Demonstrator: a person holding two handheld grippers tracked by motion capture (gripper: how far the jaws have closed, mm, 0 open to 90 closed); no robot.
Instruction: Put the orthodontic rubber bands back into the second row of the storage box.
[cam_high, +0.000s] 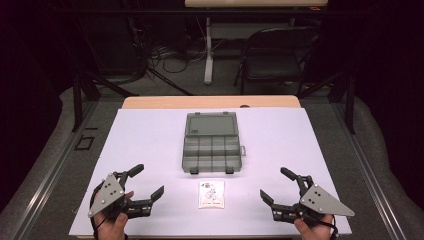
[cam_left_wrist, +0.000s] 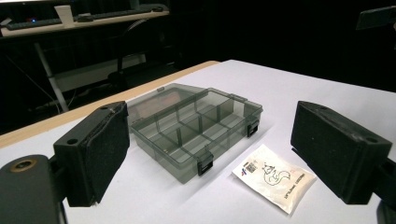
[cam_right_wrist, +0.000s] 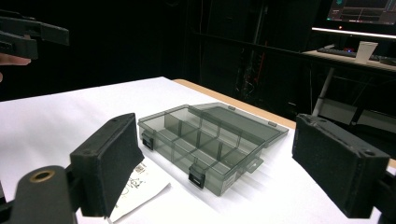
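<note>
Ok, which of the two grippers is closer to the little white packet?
The left gripper. Its inner jaw reaches nearer the packet than the right gripper does. Both hover with jaws open, and neither touches it.

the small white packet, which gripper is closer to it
Left, narrowly. The left gripper sits open just left of the small white packet. The right gripper, also open, sits off the packet's right side across a slightly wider gap. Neither touches it.
</note>
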